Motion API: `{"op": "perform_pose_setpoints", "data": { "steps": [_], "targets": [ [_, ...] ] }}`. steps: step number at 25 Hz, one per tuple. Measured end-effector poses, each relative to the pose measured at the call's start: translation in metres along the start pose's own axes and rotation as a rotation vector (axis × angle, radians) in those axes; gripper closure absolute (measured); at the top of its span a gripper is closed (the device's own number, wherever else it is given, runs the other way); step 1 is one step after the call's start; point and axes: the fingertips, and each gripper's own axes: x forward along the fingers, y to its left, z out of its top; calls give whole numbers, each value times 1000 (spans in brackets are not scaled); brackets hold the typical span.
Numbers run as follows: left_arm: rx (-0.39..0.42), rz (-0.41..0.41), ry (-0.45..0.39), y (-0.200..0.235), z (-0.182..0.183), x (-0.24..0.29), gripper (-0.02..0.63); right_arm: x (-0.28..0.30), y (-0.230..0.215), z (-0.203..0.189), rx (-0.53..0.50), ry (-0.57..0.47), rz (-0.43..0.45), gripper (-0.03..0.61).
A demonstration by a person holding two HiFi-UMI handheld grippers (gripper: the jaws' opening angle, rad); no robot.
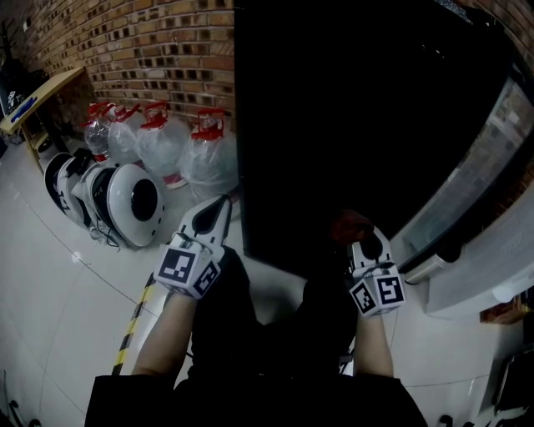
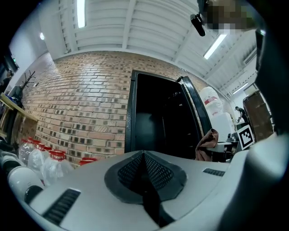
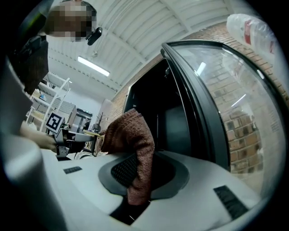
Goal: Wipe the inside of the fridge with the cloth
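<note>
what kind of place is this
Probably a workshop or storage hall rather than a home kitchen: a bare brick wall, a ribbed ceiling with strip lights, big water bottles standing on the glossy floor, and a tall black fridge with its door open.

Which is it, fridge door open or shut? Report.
Open. The glass door stands swung out to the right, and the fridge shows its dark interior.

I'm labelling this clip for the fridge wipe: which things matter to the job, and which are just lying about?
Job: cloth, held by the right gripper; the open fridge.
Lying about: water jugs; white round devices.
</note>
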Motion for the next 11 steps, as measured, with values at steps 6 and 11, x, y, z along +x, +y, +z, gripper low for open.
{"op": "perform_pose_setpoints", "data": {
  "steps": [6,11],
  "targets": [
    [5,-5,-18,-5,1,-9,612,3,6,-5,-23,24,4,506],
    [-7,24,-73,-2,7,-20,612,4,4,-6,-16,26,0,506]
  ]
}}
